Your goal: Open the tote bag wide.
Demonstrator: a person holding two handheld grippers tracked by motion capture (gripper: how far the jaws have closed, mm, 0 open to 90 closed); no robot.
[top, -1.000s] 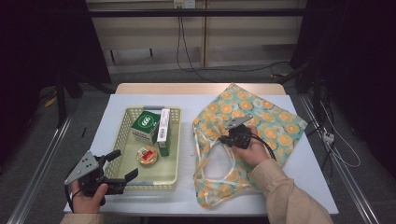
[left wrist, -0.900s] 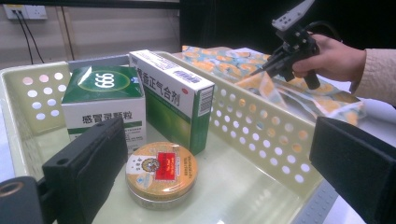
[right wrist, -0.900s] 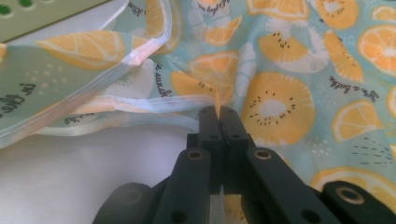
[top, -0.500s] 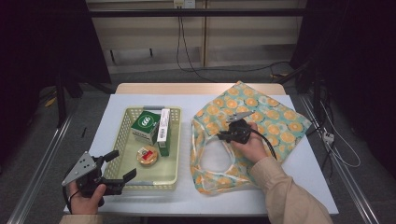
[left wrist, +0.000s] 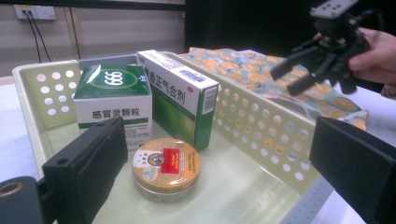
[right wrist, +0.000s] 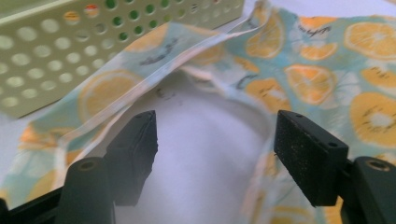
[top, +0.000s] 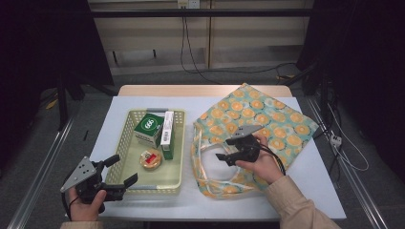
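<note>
An orange-slice patterned tote bag (top: 267, 117) lies flat on the right of the table, its mouth and handles toward the basket. My right gripper (top: 223, 151) hovers over the bag's mouth. Its jaws have just been opening and stand open with nothing between them. In the right gripper view the right gripper (right wrist: 217, 121) looks down on the bag's white lining and a handle strap (right wrist: 140, 88). My left gripper (top: 123, 169) stands open at the near left corner of the perforated basket (top: 122, 148). The basket holds a green box (top: 149, 130), a tall white-green box (top: 167, 131) and a round tin (top: 151, 159).
In the left gripper view the tin (left wrist: 166, 163) lies just beyond my left gripper (left wrist: 217, 135). Both boxes (left wrist: 114, 93) stand behind the tin, and the basket wall (left wrist: 261, 126) runs along the right. A white mat covers the table; cables hang off its right edge.
My right gripper went from shut on the bag's edge to open, letting the fabric go and rising a little off it. The bag's mouth has shifted toward the basket. The left gripper stayed put.
</note>
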